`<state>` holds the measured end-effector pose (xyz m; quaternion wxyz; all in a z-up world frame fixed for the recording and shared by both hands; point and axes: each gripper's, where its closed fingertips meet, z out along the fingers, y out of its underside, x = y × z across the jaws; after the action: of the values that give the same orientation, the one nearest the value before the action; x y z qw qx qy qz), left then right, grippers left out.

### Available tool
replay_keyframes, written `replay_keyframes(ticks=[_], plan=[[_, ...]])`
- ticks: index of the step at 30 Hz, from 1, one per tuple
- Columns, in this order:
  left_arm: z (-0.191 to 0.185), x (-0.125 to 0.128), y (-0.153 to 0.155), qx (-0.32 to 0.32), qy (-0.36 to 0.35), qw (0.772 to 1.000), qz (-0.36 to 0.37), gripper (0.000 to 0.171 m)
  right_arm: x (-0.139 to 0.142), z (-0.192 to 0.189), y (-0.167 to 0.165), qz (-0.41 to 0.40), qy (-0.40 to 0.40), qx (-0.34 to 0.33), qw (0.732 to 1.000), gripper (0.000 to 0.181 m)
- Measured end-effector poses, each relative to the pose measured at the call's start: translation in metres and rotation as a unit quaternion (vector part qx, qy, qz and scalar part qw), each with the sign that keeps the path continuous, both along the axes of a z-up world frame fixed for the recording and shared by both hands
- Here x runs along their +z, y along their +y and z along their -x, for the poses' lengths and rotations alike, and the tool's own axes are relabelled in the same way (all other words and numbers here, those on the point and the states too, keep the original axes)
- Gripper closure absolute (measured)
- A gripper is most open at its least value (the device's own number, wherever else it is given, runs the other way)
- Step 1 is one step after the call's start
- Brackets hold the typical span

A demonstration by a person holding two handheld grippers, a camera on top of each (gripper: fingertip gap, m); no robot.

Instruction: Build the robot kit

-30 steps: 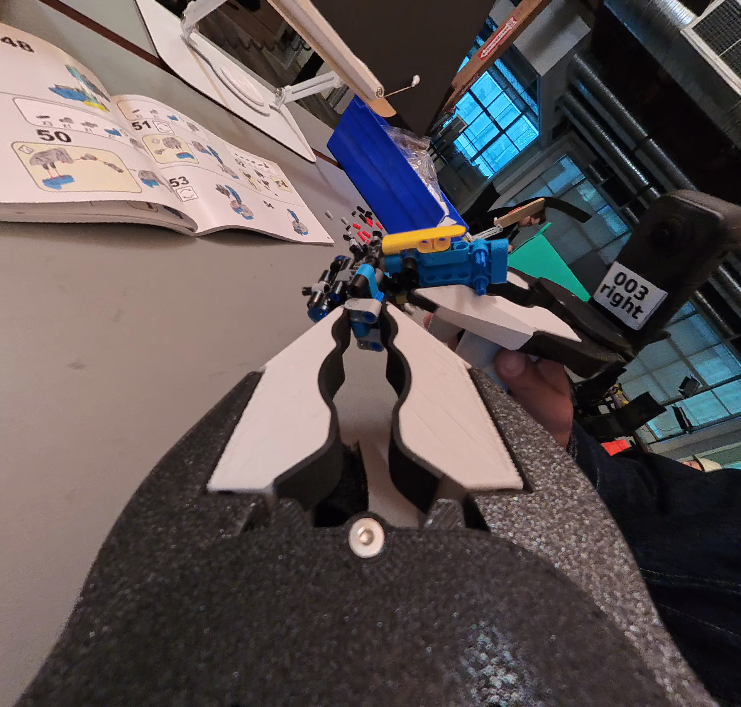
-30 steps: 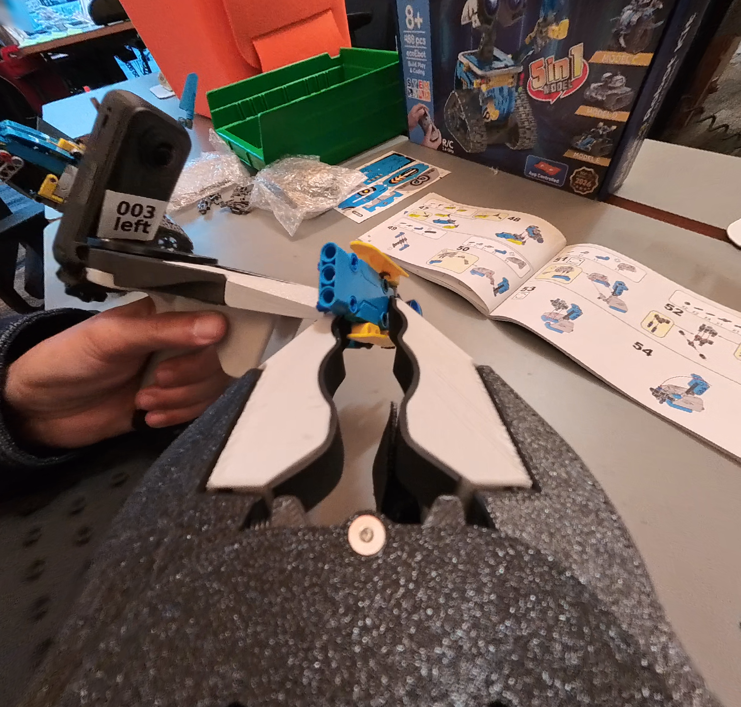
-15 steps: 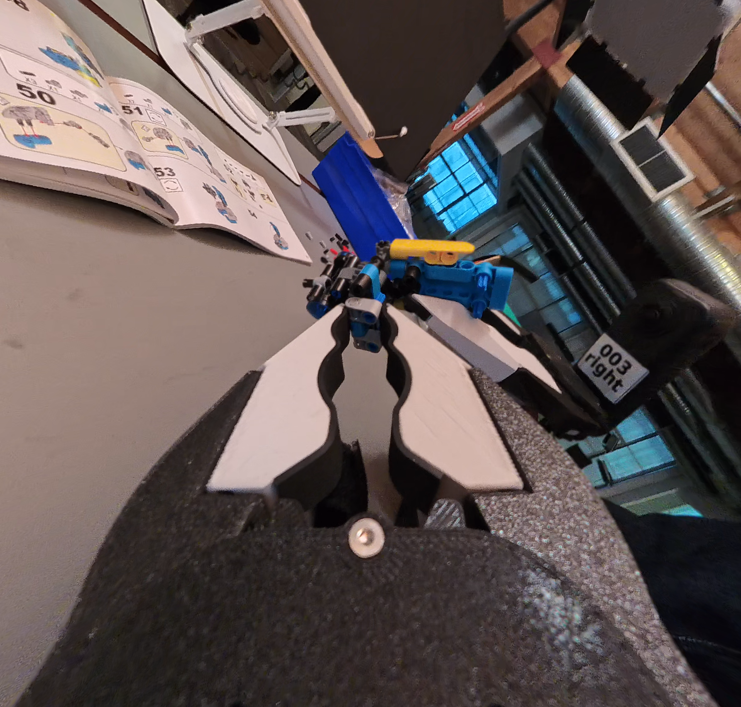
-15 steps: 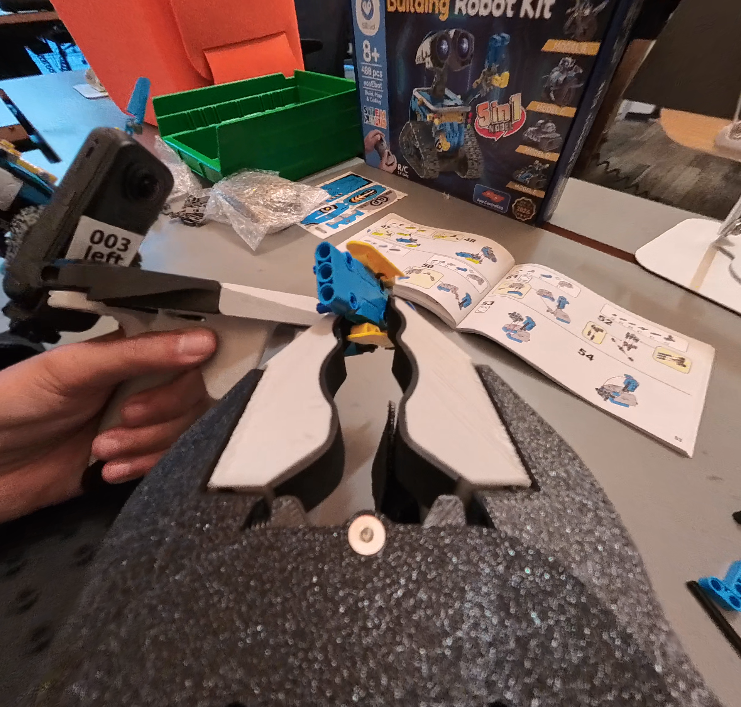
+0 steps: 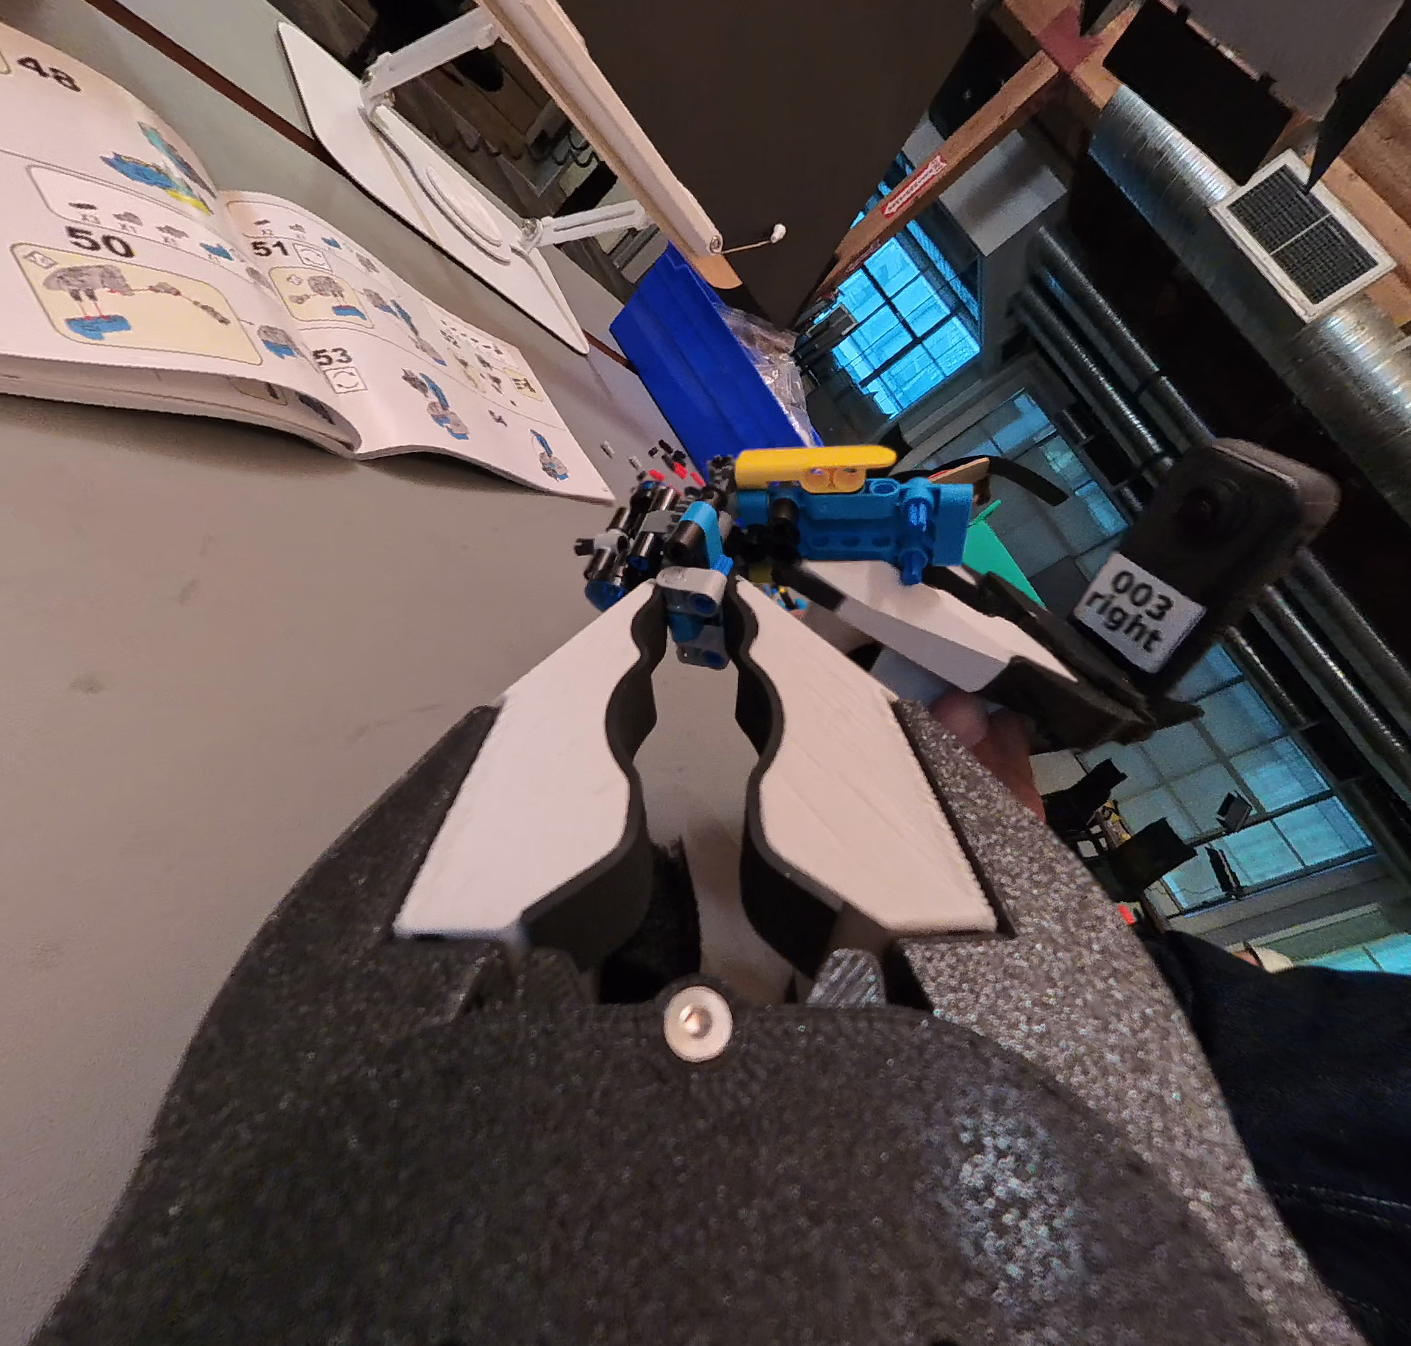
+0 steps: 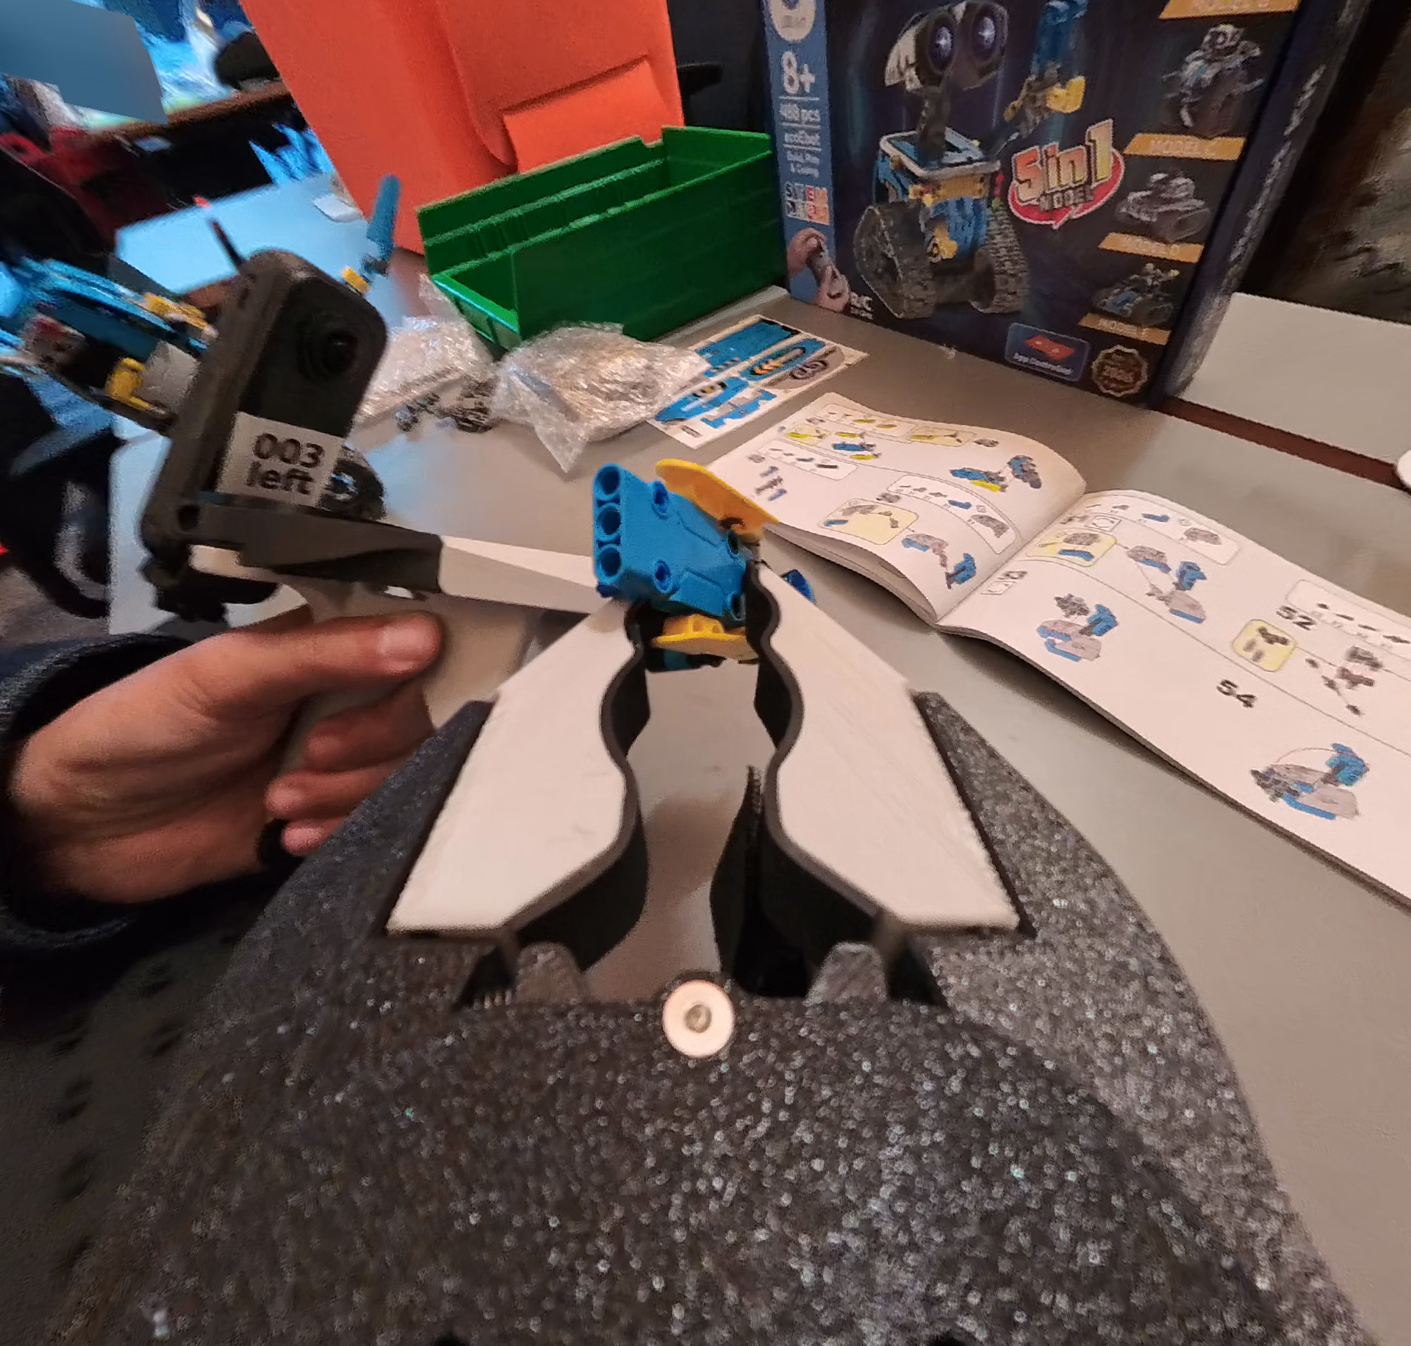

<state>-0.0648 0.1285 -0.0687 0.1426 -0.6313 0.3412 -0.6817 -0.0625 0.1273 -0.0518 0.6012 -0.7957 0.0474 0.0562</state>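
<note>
Both grippers hold one small blue, yellow and black brick model (image 5: 809, 523) in the air above the grey table (image 5: 229, 660). My left gripper (image 5: 696, 607) is shut on a grey and blue piece at the model's lower end. My right gripper (image 6: 691, 622) is shut on the model's (image 6: 672, 545) blue block and yellow part. The right gripper comes in from the right in the left wrist view (image 5: 916, 622). The left gripper, held by a hand (image 6: 214, 744), comes in from the left in the right wrist view (image 6: 489, 568).
An open instruction booklet (image 6: 1069, 584) lies on the table. Behind it stand a kit box (image 6: 1031, 148), a green bin (image 6: 611, 240), an orange bin (image 6: 473, 64), bags of parts (image 6: 580, 385) and a sticker sheet (image 6: 748, 377). A blue bin (image 5: 702, 362) and small loose parts (image 5: 657, 461) lie farther along. The grippers are tip to tip, or close to it.
Both grippers stay shut on the model. The views have swung back: the booklet sits nearer in both views and the kit box has shifted right in the right wrist view.
</note>
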Motion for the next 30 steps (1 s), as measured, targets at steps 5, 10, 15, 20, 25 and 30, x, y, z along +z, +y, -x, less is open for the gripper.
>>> replay_keyframes(ticks=[5, 10, 15, 20, 25, 30], plan=[[0.000, 0.000, -0.001, -0.010, -0.002, 1.000, 0.020, 0.157, 0.004, 0.009, -0.004, -0.012, 0.017, 0.056, 0.998, 0.145], [0.000, -0.004, 0.001, -0.014, 0.005, 0.998, 0.053, 0.157, -0.005, 0.011, 0.000, 0.011, -0.048, 0.050, 0.998, 0.132], [0.000, -0.007, 0.002, -0.014, 0.010, 0.998, 0.063, 0.157, -0.014, 0.013, 0.000, 0.030, -0.072, 0.050, 0.996, 0.128], [-0.001, -0.008, 0.000, -0.020, 0.014, 0.997, 0.069, 0.157, -0.018, 0.009, 0.000, 0.043, -0.112, 0.032, 0.992, 0.130], [-0.002, -0.006, 0.001, -0.023, 0.007, 0.994, 0.108, 0.157, -0.030, 0.000, 0.001, 0.080, -0.168, -0.009, 0.982, 0.130], [-0.003, -0.008, 0.000, -0.017, 0.018, 0.996, 0.085, 0.157, -0.026, 0.000, 0.000, 0.077, -0.191, -0.023, 0.978, 0.143]])
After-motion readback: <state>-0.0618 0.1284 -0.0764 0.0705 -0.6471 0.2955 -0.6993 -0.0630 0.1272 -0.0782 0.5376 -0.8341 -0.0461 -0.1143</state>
